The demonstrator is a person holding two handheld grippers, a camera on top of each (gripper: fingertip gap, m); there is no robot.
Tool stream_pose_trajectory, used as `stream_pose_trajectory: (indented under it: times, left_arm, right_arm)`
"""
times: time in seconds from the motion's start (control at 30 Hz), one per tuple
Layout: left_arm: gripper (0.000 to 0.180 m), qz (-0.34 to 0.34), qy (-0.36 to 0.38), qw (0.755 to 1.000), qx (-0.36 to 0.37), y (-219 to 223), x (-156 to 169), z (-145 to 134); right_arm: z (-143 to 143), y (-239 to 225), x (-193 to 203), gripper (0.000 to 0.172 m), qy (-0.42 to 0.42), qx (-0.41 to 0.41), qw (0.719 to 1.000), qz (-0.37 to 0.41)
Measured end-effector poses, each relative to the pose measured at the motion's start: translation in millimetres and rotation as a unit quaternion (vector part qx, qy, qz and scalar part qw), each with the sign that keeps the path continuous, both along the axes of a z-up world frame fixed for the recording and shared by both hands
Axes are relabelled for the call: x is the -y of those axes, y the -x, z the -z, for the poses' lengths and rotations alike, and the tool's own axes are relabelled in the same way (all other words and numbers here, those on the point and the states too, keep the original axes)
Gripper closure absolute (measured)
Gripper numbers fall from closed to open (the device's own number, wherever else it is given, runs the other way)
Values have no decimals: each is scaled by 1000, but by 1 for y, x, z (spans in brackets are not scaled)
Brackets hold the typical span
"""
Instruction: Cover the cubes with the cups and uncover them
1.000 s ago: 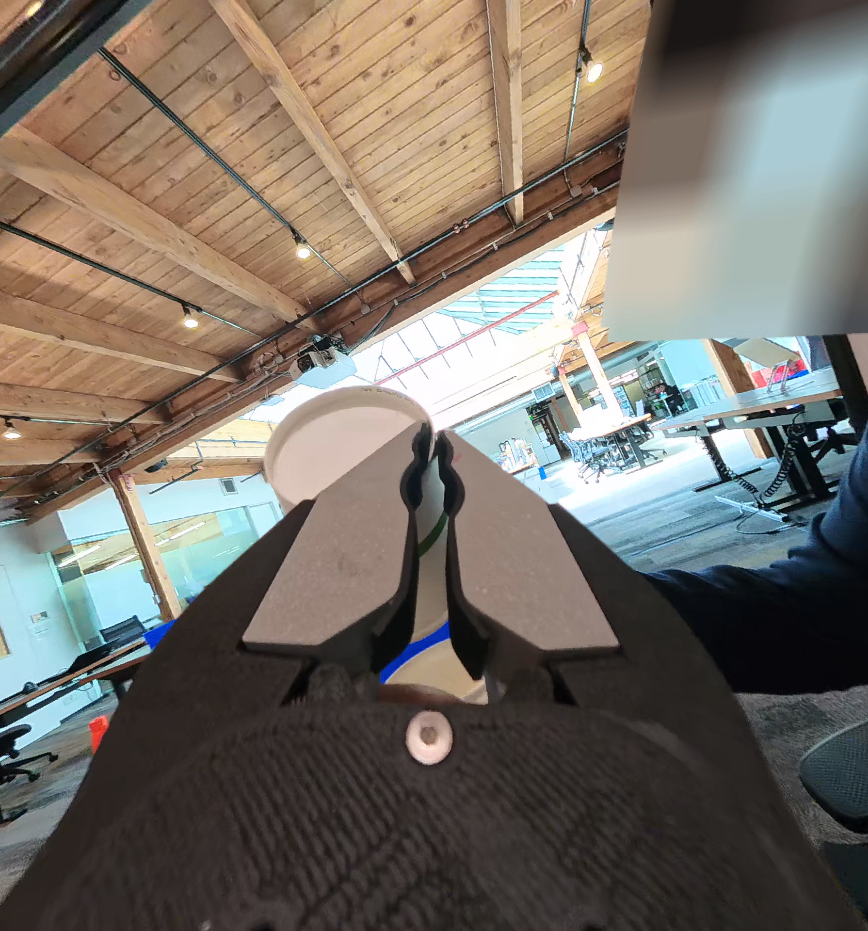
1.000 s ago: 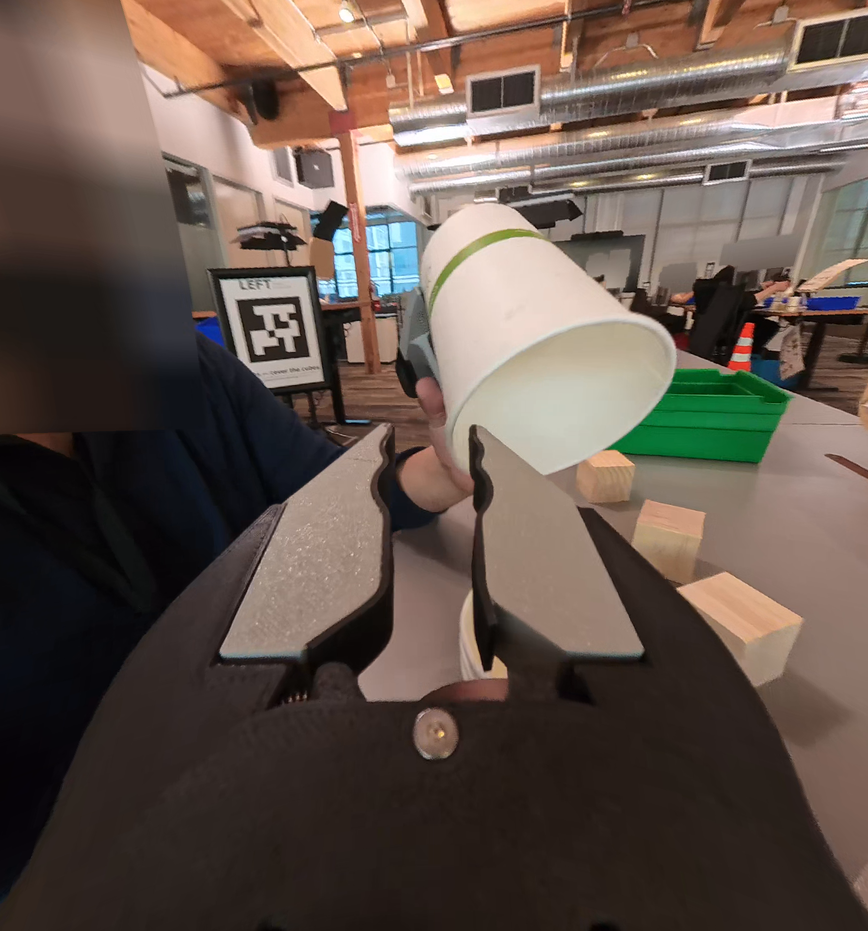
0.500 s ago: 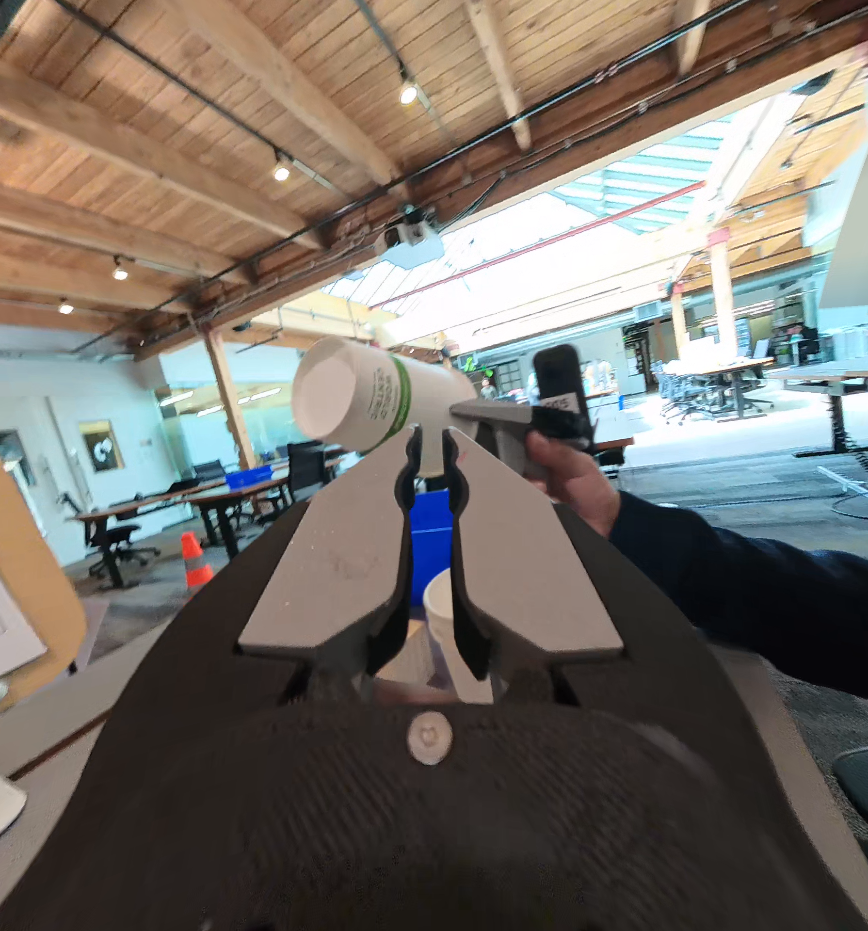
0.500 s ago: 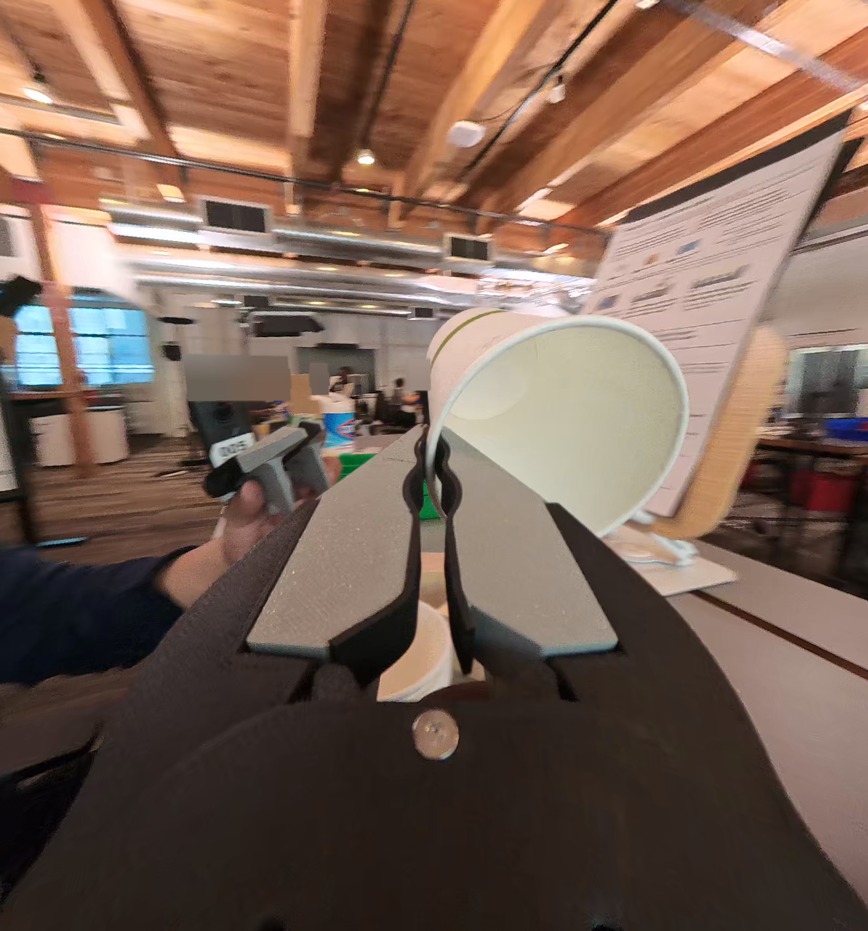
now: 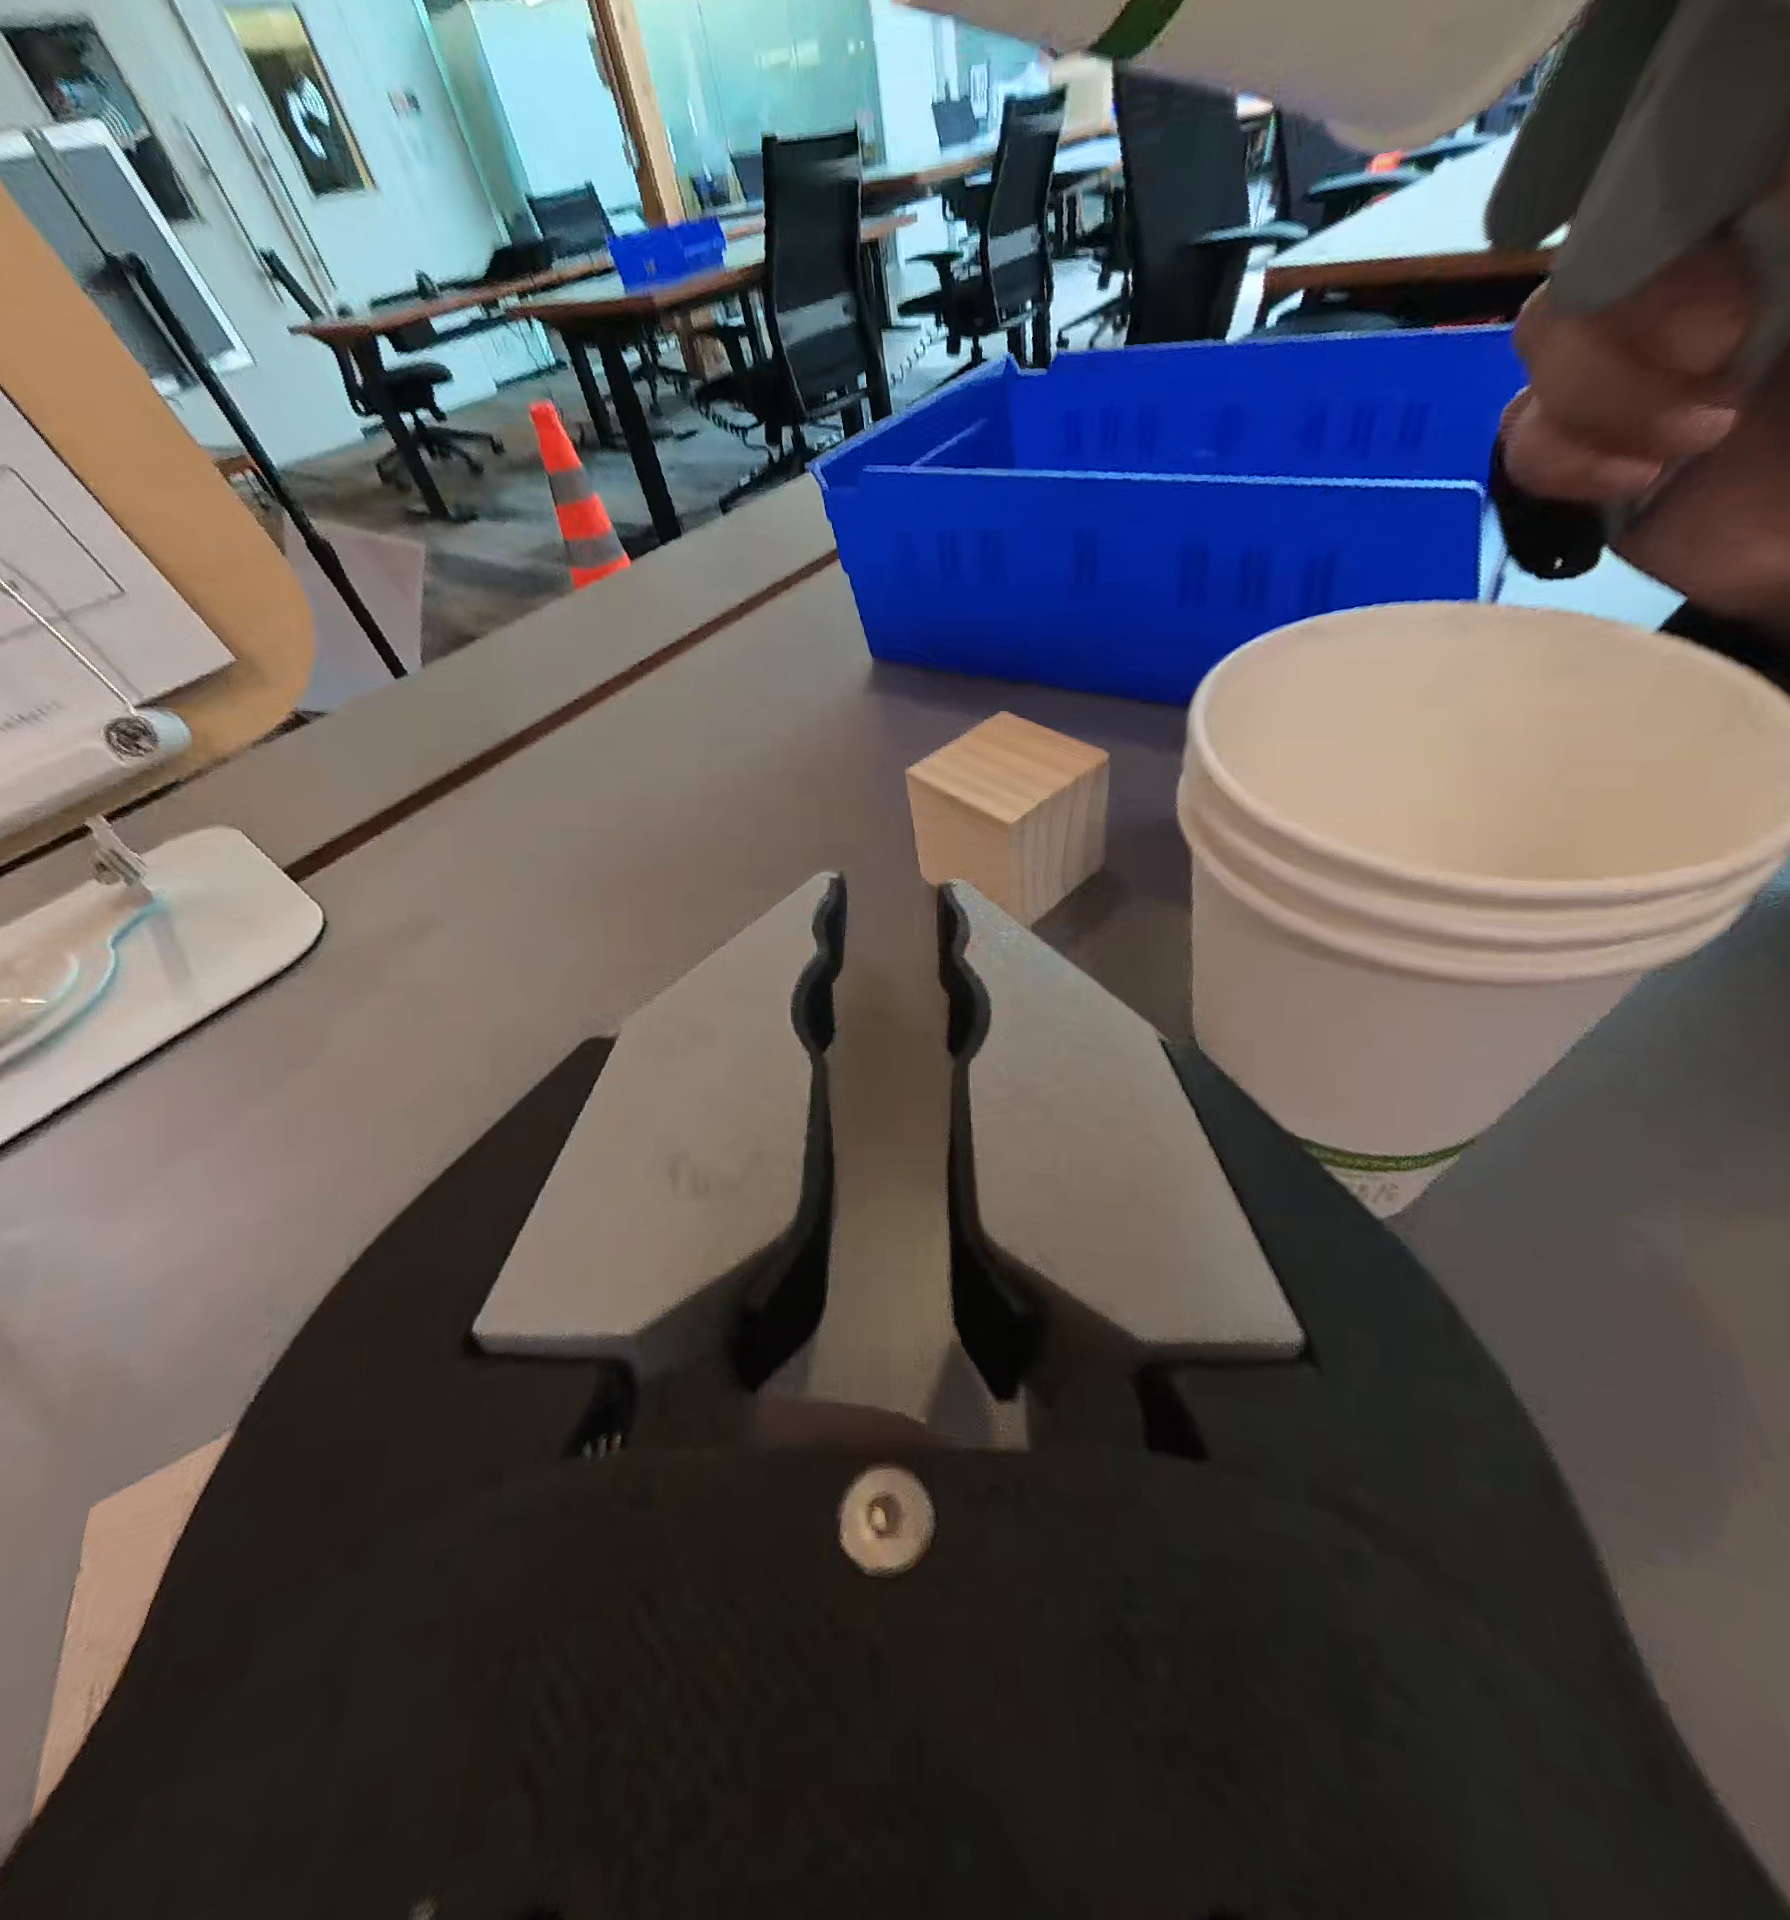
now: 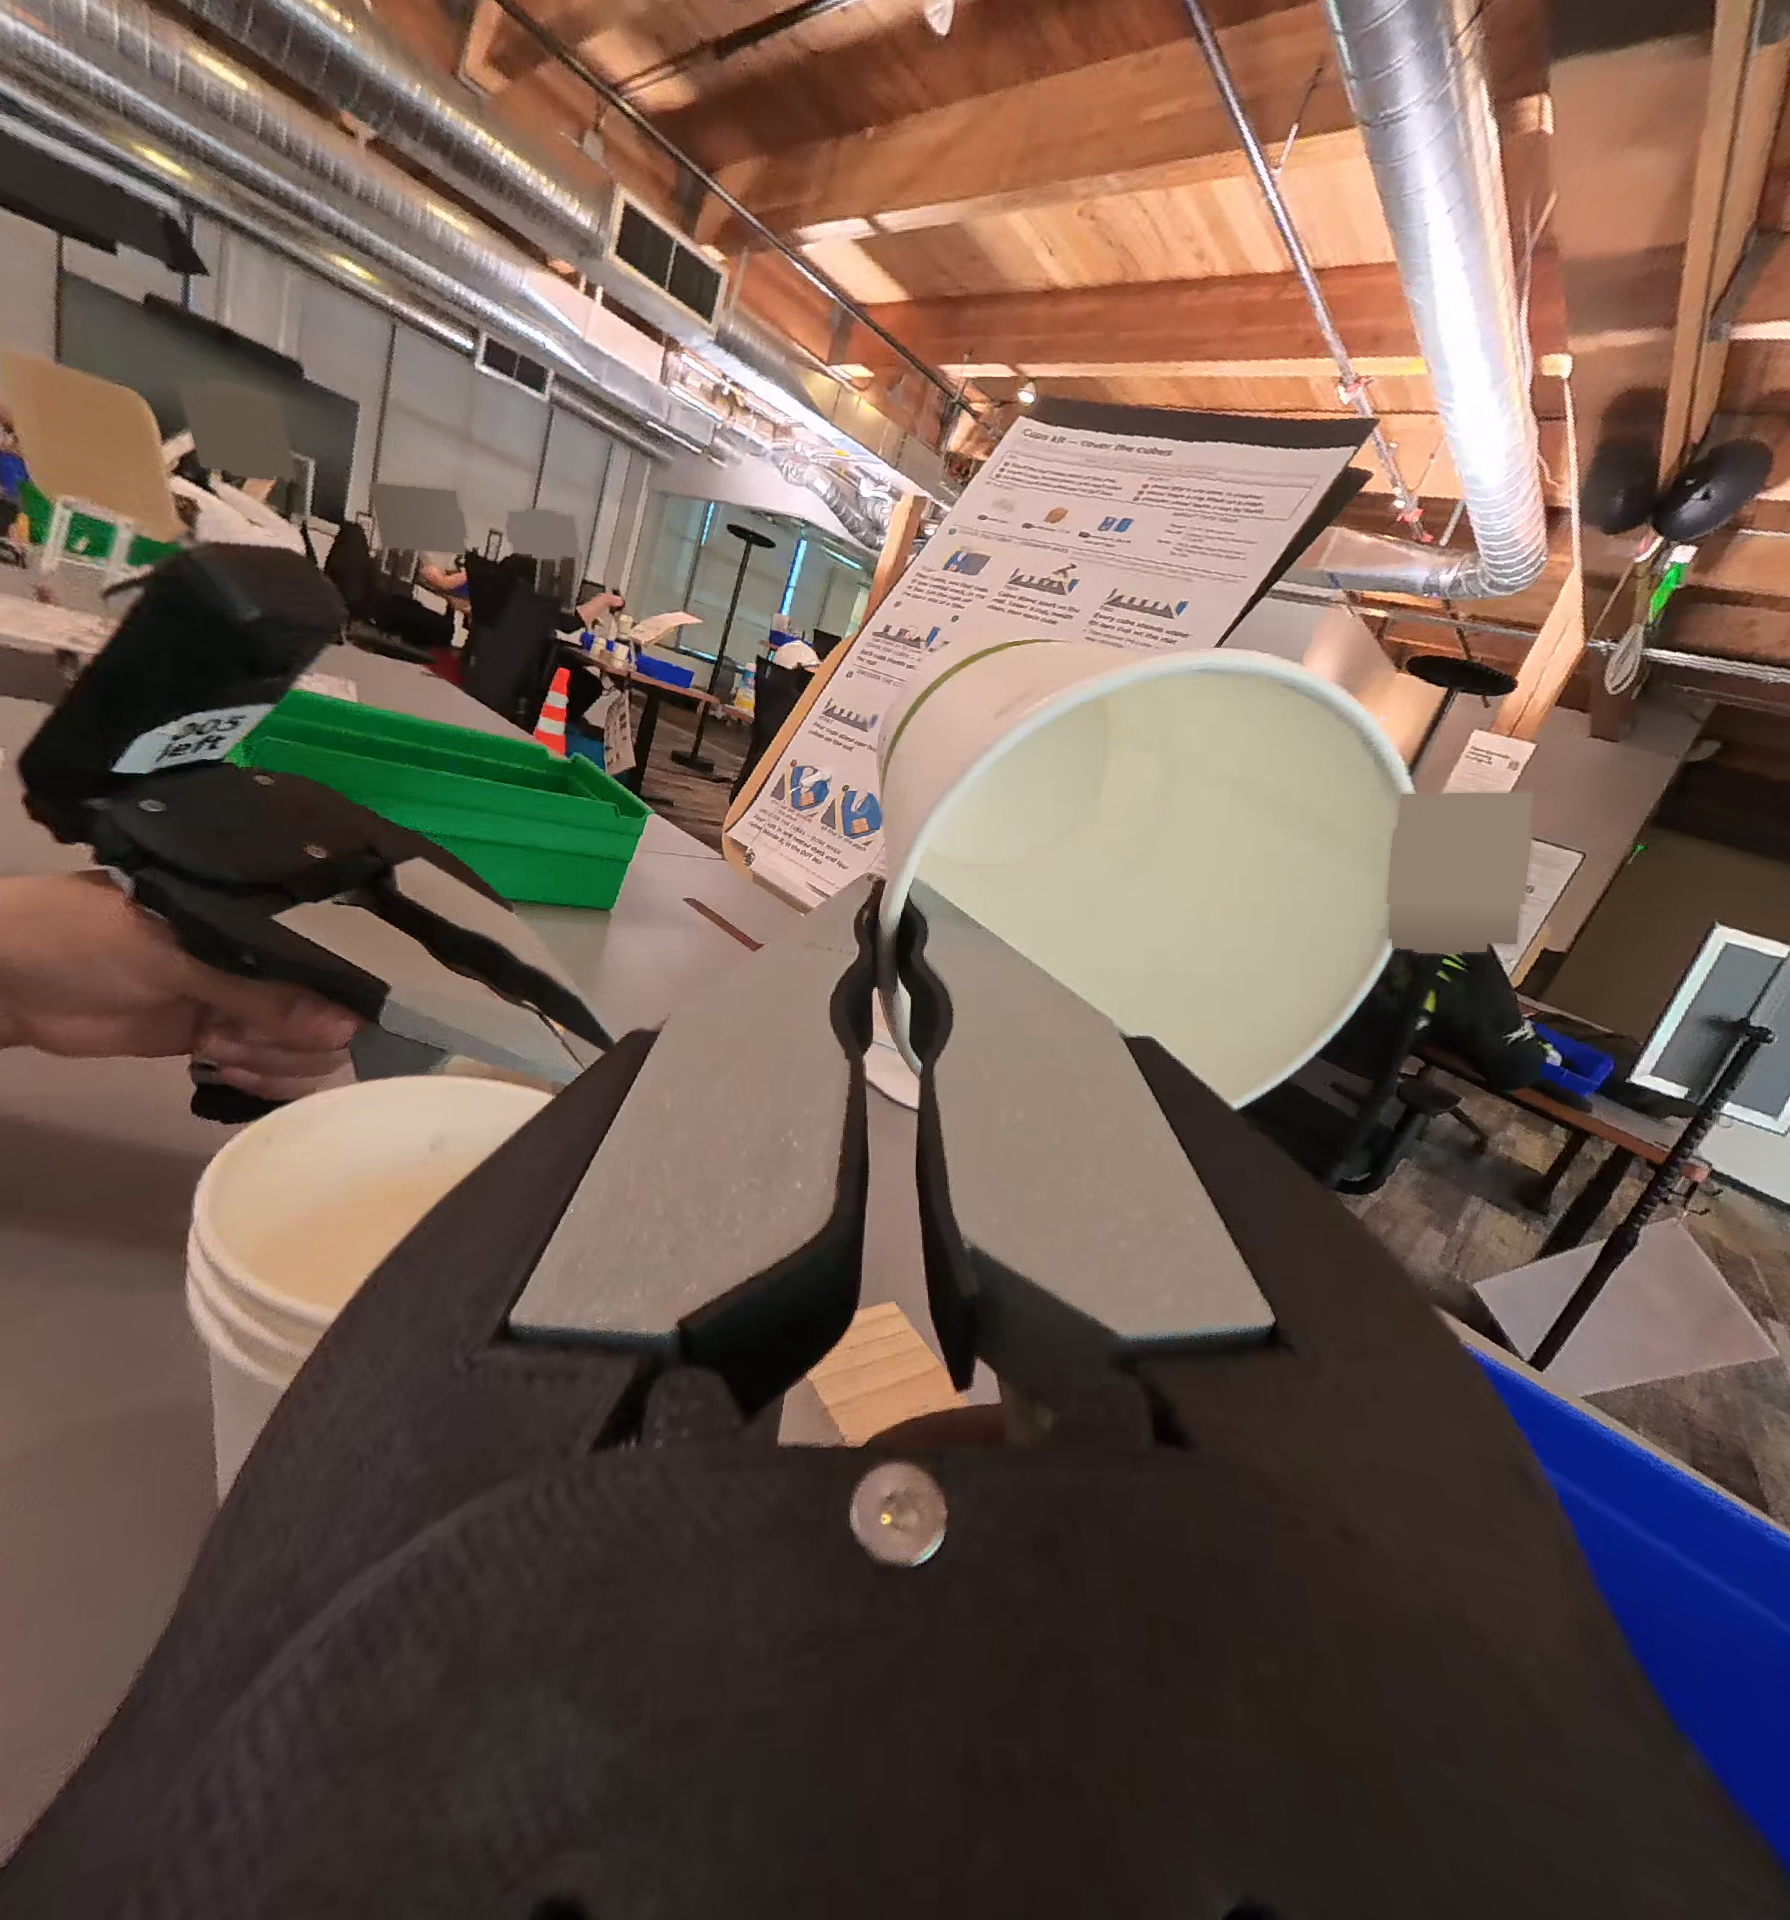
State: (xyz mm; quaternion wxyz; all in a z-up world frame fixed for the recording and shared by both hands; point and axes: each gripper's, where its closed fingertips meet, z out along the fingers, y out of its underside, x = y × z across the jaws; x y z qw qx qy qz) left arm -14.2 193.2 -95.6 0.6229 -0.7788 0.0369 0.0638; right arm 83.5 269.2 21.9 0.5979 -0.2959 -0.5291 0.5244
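Observation:
My right gripper point(image 6: 891, 925) is shut on the rim of a white paper cup point(image 6: 1140, 862) with a green band. It holds the cup in the air, tilted, mouth towards the camera. The cup also shows at the top edge of the left wrist view point(image 5: 1338, 73). My left gripper point(image 5: 889, 904) is a little open and empty, low over the grey table point(image 5: 558, 935). It also shows in the right wrist view point(image 6: 247, 831), apart from the cup. A wooden cube point(image 5: 1005, 821) stands just beyond the left fingertips. A stack of white cups point(image 5: 1473, 883) stands upright to the cube's right.
A blue bin point(image 5: 1161, 551) stands behind the cube. A green bin point(image 6: 455, 800) is farther along the table. A sheet on a stand point(image 5: 29, 582) with a white base is at the left. A person's hand point(image 5: 1680, 436) holds the right gripper above the cup stack point(image 6: 351, 1195). It is some 12 centimetres from my left tips to the wooden cube point(image 5: 1005, 821).
The cup passed from my left gripper to my right: the right pads closed on its rim, and the left pads opened and let go. The left gripper came down towards the table.

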Motion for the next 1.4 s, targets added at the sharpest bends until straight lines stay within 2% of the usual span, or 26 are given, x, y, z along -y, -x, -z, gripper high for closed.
stream_pose_trajectory:
  times: [0.13, 0.3, 0.4, 0.5, 0.7, 1.03, 1.23, 1.4]
  left_arm:
    - [163, 0, 25, 1000, 1, 4, -2, 13]
    - [163, -1, 29, 1000, -12, 3, -2, 15]
    - [163, 0, 28, 1000, -13, 3, -2, 14]
    - [163, -2, 30, 999, -22, 4, -2, 16]
    - [164, -16, 51, 997, -49, 13, -3, 26]
    - [164, -17, 67, 996, -54, 15, -3, 34]
    - [164, -15, 60, 997, -55, 15, -2, 29]
    - [164, -13, 63, 996, -58, 13, -2, 31]
  right_arm:
    - [7, -6, 9, 172, -6, 64, 997, -41]
    - [13, -18, 31, 172, -112, 207, 970, -57]
    - [12, -27, 50, 172, -173, 284, 940, -80]
    - [23, -33, 55, 172, -253, 359, 895, -78]
    - [39, -42, 57, 172, -299, 476, 822, -93]
    - [35, -35, 62, 172, -340, 539, 765, -93]
    - [26, -37, 66, 172, -336, 529, 773, -99]
    - [47, -44, 64, 172, -345, 566, 742, -100]
